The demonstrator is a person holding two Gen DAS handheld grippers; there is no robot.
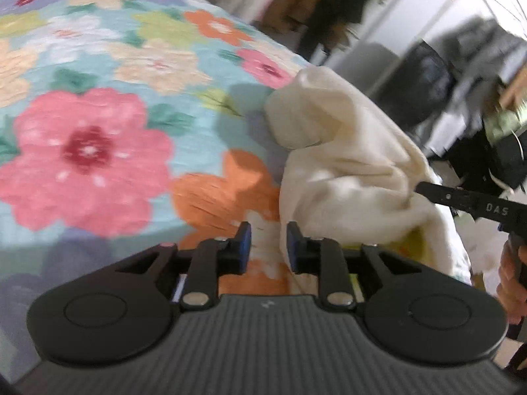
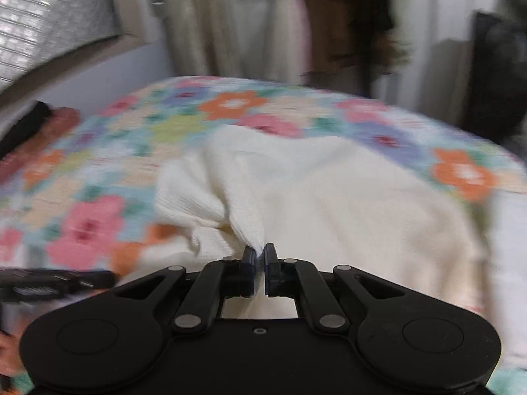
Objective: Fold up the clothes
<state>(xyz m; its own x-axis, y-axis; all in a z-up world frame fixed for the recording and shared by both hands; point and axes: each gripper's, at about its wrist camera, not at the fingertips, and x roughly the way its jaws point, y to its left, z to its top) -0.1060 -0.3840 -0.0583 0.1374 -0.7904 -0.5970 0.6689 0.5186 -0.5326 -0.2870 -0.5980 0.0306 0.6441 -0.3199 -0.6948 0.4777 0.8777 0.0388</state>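
A cream knit garment lies bunched on the floral bedspread near the bed's edge. My right gripper is shut on a pinched fold of its fabric, which rises in a ridge from the jaws. In the left wrist view the same garment is heaped up, and the right gripper bites into its right side. My left gripper stands slightly open just left of the garment's edge, with only bedspread showing between its pads. The left gripper appears as a dark blur at the right view's left edge.
The bedspread stretches away to the left. Beyond the bed are a window with blinds, pale curtains and dark hanging clothes. Dark furniture and clutter stand past the bed's right edge. A hand holds the right gripper.
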